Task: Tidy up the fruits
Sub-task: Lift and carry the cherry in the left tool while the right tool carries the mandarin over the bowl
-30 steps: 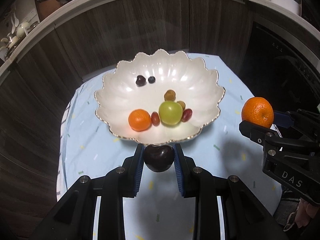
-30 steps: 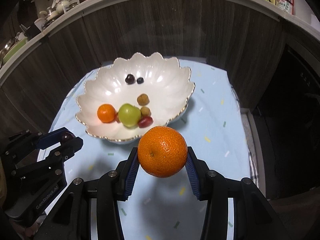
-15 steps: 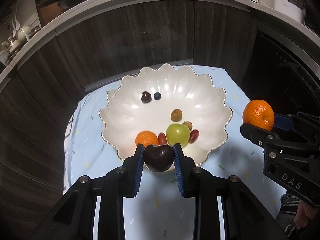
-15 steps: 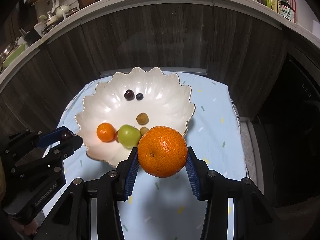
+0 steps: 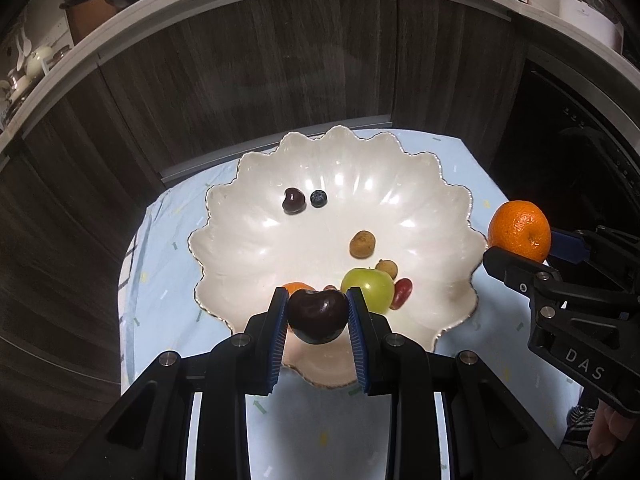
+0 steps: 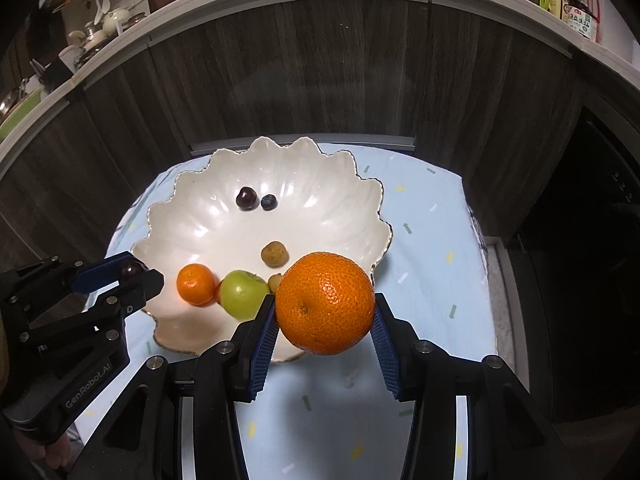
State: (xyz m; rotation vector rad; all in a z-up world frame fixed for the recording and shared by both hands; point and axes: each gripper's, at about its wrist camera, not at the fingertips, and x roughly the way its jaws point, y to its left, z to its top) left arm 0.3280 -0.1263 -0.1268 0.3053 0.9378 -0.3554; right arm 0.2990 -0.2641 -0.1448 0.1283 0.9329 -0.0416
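Holding the dark cherry (image 5: pixel 318 314) clamped in my left gripper (image 5: pixel 318 320) above the near rim of the scalloped bowl (image 5: pixel 416 184), bowl centre lying farther ahead, while my right gripper (image 6: pixel 325 322) clamps the big orange (image 6: pixel 325 303) over the bowl's near-right edge.

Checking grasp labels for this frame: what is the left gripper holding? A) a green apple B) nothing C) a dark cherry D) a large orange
C: in the left wrist view the left gripper is shut on a dark cherry, held over the near rim of the white bowl; the large orange is in the right gripper, and the green apple lies in the bowl.
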